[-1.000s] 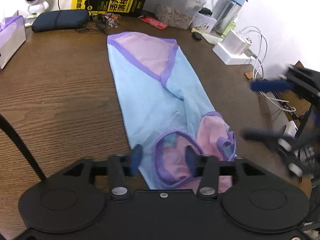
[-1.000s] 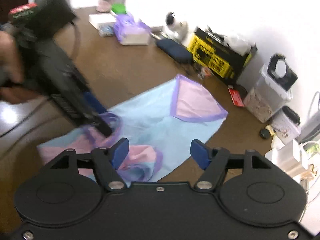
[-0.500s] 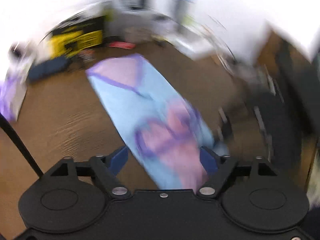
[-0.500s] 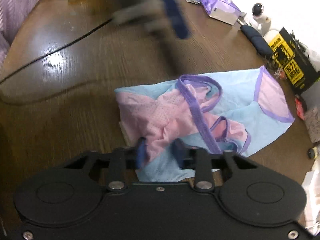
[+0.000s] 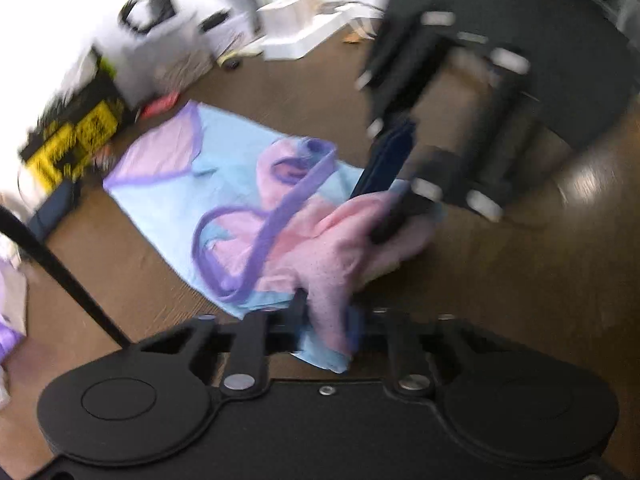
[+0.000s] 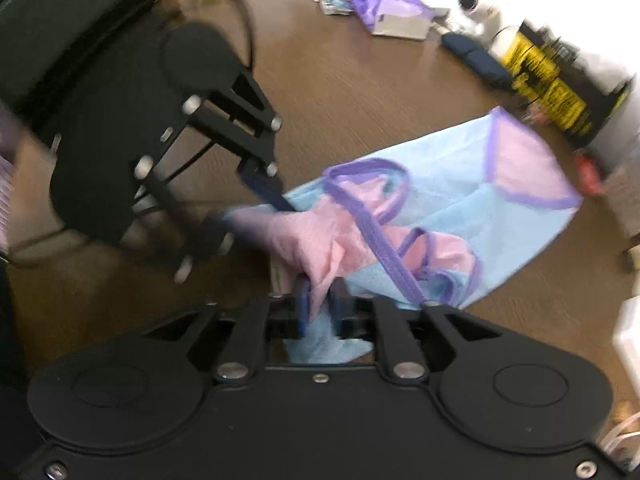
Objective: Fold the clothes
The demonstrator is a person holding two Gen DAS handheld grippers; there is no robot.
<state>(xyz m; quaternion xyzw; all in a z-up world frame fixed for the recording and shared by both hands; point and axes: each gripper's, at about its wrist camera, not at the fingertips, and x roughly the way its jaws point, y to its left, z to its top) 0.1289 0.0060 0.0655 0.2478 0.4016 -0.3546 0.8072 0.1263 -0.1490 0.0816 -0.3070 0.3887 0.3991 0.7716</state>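
A light blue garment [image 5: 224, 168] with pink panels and purple trim lies on the brown wooden table, its near end bunched up. My left gripper [image 5: 326, 320] is closing, with a fold of pink and blue cloth pinched between its fingers. In the right wrist view the same garment [image 6: 460, 184] stretches to the right. My right gripper [image 6: 322, 308] has pink cloth pressed between its narrow jaws, which are starting to open. Each gripper shows in the other's view, blurred: the right gripper [image 5: 388, 196] and the left gripper [image 6: 248, 216] both sit at the pink bunch.
A yellow and black box [image 6: 548, 84], a dark pouch [image 6: 476, 56], a white camera [image 6: 476, 4] and a purple tissue box [image 6: 396, 12] line the far edge. A white power strip [image 5: 296, 40] lies at the back. A black cable [image 5: 60, 272] crosses the left.
My left gripper rolled, came over the pink bunched end and went from wide open to pinching it. The right gripper, open a second ago, dropped onto the cloth, gripped it and stays there.
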